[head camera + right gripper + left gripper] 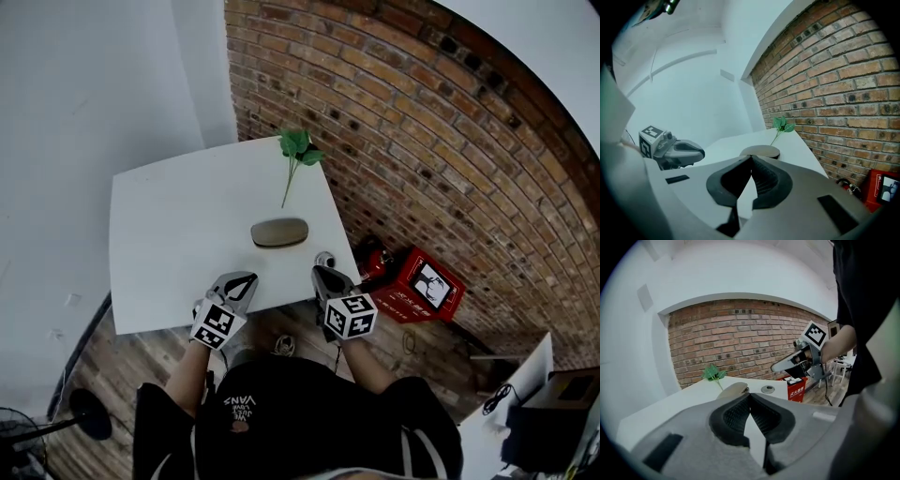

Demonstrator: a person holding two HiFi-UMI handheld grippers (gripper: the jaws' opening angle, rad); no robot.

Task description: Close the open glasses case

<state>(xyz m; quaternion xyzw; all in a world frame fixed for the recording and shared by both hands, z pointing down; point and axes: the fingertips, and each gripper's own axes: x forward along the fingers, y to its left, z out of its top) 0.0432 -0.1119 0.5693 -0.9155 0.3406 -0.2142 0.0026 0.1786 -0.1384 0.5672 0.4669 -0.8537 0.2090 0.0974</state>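
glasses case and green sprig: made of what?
Glasses case: smooth tan-grey shell, matte, no glare; leatherette or plastic, can't tell which. Green sprig: likely artificial, flat even-coloured leaves on a thin straight stem; plastic or fabric.

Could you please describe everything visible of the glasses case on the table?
The glasses case is a smooth, hard-looking oval shell, dull brown-grey, its lid apparently down and closed. It lies flat around the middle of the white table, near the stem end of a green sprig. Only the table touches it; the left gripper and right gripper, both shut, stand clear.
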